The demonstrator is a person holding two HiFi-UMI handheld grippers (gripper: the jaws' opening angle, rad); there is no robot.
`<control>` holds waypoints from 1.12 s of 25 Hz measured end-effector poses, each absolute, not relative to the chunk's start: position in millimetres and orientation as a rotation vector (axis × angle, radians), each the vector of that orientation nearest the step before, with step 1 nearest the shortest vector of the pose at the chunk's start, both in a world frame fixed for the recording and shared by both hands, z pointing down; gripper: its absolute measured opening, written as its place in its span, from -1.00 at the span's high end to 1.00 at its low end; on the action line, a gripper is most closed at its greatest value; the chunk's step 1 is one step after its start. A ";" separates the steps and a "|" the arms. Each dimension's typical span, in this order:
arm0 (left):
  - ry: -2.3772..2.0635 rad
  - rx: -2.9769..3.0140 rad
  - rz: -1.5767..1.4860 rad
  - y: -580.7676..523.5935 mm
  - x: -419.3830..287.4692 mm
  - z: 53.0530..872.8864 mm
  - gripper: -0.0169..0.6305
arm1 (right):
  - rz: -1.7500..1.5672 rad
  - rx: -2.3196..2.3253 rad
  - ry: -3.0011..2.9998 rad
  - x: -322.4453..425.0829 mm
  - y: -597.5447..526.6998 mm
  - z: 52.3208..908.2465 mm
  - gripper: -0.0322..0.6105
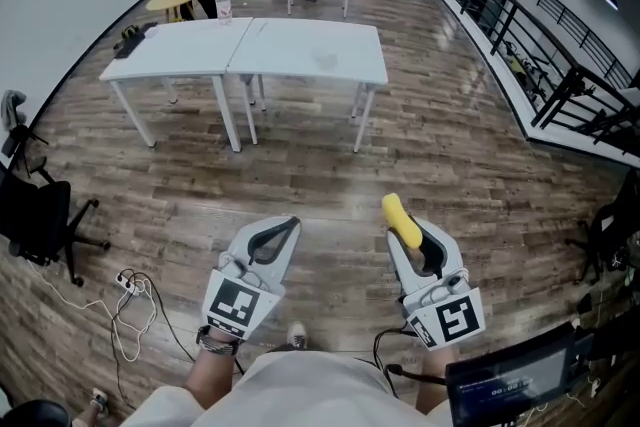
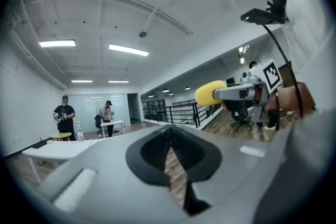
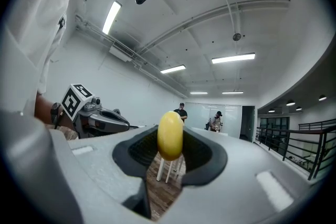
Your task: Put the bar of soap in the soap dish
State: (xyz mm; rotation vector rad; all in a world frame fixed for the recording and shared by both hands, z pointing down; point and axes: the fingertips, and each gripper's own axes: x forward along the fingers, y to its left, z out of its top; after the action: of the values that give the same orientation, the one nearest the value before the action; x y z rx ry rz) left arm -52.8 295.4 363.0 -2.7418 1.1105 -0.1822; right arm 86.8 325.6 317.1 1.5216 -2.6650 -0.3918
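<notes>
Since the soap is probably slick, the right gripper clamping its flat faces at 1 o'clock seems right; left gripper closed, empty.

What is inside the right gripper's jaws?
A yellow soap bar, pinched by the right gripper, with one end sticking out past the tips. The part of it between the jaws is covered by them.
</notes>
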 end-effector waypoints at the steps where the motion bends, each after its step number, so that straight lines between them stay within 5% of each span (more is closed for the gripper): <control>1: 1.086 -2.725 -0.210 292.6 -54.5 366.2 0.92 | -0.390 1.524 -2.663 84.7 323.0 317.5 0.53; 28: 1.054 -2.761 -0.253 266.4 -82.2 381.6 0.92 | -0.356 1.539 -2.608 58.7 303.3 324.3 0.53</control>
State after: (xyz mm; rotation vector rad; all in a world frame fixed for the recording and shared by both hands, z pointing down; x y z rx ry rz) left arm -82.2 266.4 381.6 -2.7610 1.0536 -0.2534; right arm 58.7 303.3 324.3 1.5395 -2.6078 -0.3562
